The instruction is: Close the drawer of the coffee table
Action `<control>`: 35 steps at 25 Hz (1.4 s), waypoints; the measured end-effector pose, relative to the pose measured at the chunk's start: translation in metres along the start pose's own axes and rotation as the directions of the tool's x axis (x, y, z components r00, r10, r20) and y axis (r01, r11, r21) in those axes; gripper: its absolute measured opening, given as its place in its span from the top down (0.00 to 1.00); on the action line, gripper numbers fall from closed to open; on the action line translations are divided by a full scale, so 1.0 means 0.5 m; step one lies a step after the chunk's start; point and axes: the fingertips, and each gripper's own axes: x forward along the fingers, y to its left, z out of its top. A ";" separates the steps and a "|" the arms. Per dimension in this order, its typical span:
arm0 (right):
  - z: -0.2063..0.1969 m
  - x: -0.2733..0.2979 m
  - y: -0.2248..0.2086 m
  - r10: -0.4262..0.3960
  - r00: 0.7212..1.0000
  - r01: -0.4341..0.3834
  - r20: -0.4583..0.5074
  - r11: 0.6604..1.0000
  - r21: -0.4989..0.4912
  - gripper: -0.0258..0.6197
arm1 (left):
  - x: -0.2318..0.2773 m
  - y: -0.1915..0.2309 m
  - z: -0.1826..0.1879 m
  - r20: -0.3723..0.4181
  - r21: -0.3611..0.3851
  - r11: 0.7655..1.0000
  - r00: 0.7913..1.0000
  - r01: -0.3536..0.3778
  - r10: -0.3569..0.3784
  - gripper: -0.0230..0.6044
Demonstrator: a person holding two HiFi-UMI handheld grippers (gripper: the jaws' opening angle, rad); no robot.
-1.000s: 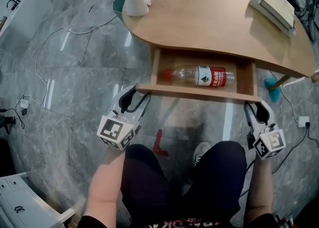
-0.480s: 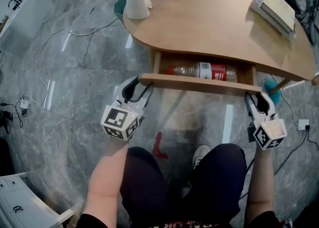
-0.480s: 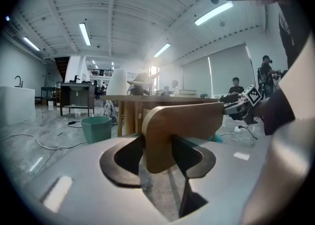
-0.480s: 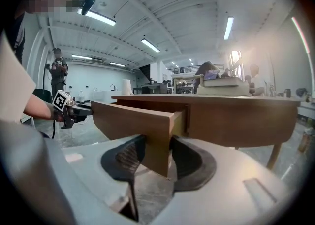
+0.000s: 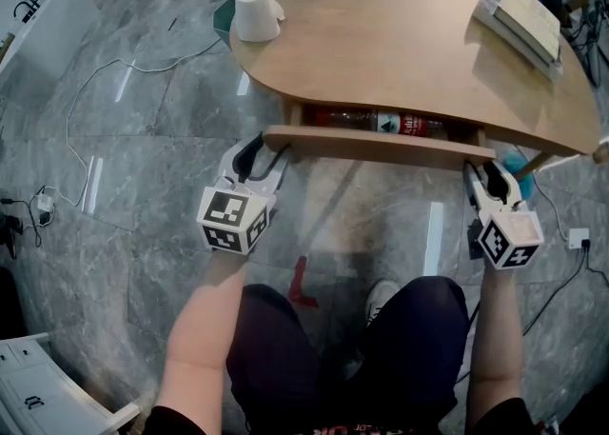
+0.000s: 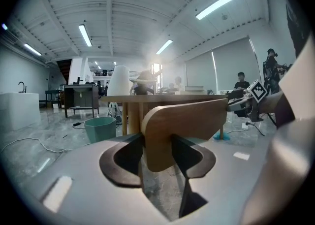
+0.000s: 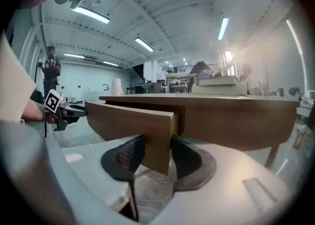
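The wooden coffee table has its drawer out by a narrow gap. The drawer front runs between my two grippers. A clear bottle with a red label lies inside, mostly hidden under the tabletop. My left gripper is shut on the left end of the drawer front, the panel held between both pads. My right gripper is shut on the right end of the drawer front in the same way.
A white cup stands on the table's far left and a stack of books at its far right. A teal bin sits on the floor beyond the table. Cables trail over the grey floor at left. The person's legs are below.
The drawer has slid in under the tabletop, carried by both grippers moving toward the table. The bottle, fully visible before, now shows only as a strip.
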 end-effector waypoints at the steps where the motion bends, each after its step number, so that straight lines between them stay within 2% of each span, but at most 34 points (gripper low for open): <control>1: 0.002 0.004 -0.002 -0.007 1.000 0.007 0.001 1.000 0.003 0.71 | 0.004 0.002 0.001 -0.003 0.000 1.000 1.000 -0.008 0.008 0.67; 9: 0.009 0.037 -0.025 -0.089 0.996 0.089 -0.003 0.996 0.030 0.71 | 0.037 0.019 0.009 -0.025 -0.003 0.996 0.995 -0.093 0.093 0.67; 20: 0.021 0.073 -0.041 -0.237 0.972 0.236 0.001 0.970 0.063 0.71 | 0.069 0.041 0.018 -0.034 0.008 0.980 0.980 -0.198 0.198 0.67; 35: 0.030 0.105 -0.059 -0.339 0.940 0.339 -0.018 0.936 0.093 0.72 | 0.101 0.054 0.024 -0.040 -0.004 0.958 0.958 -0.285 0.285 0.68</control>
